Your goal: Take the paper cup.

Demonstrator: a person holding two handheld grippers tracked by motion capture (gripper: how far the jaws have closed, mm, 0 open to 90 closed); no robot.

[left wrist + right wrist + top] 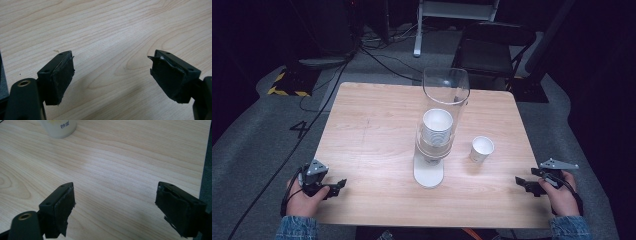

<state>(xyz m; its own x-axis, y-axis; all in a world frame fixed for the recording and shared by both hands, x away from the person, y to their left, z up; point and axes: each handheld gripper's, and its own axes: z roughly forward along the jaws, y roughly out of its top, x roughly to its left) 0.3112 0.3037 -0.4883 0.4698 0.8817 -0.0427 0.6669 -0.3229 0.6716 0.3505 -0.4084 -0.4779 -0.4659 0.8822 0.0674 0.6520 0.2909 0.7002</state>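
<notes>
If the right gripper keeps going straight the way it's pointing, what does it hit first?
Probably the loose paper cup: it stands ahead of the open right gripper, slightly off toward one jaw, with bare table between. It might slip past.

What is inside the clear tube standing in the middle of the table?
The clear tube holds a stack of white paper cups, the top cup's open mouth facing up. How many cups sit nested beneath it is hidden. The tube's upper part is empty.
</notes>
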